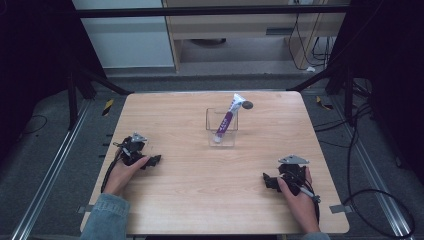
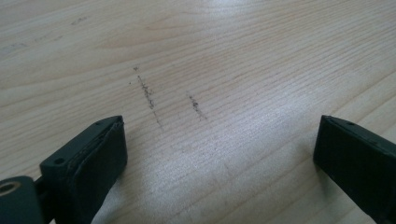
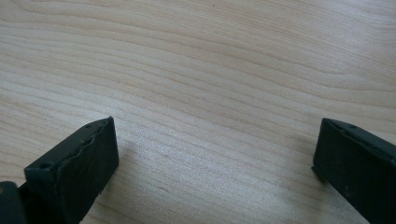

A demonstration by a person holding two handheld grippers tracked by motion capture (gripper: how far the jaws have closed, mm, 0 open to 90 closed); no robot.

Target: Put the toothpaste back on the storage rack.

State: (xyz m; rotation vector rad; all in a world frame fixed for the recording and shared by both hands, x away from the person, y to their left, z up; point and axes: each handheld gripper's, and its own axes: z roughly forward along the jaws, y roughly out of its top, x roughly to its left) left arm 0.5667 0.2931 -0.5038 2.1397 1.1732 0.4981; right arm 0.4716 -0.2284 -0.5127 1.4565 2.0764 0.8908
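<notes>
**Toothpaste tube stands in the clear holder; both claws wait empty**

Toothpaste tube [image 1: 228,119], white and purple, leans inside a clear box [image 1: 222,131] that stands a little toward the far edge of the bench [image 1: 200,200], about midway between its left and right edges. In the high view the tube's cap end rests at the bottom of the box and its flat end pokes out over the rim, tilted toward the far right corner. A small dark disc [image 1: 247,105] lies on the wood just beyond it. The left claw [image 1: 155,160] sits near the left edge and the right claw [image 1: 267,181] near the near right corner, each in a hand resting low on the bench and each well apart from the box.

In the left gripper view, the left claw [image 2: 219,154] has its jaws spread wide, with only bare wood and a few dark scuff marks [image 2: 148,93] between them. It grips nothing.

In the right gripper view, the right claw [image 3: 215,158] is just as wide apart, over plain wood grain, and also grips nothing.

Judging by this, the tube looks already placed and the hands appear to be at rest, so the job seems finished or between steps. If the tube is to come out, one claw would have to travel to the box, line up with the slanted upper end and close on it without tipping the light box.
</notes>
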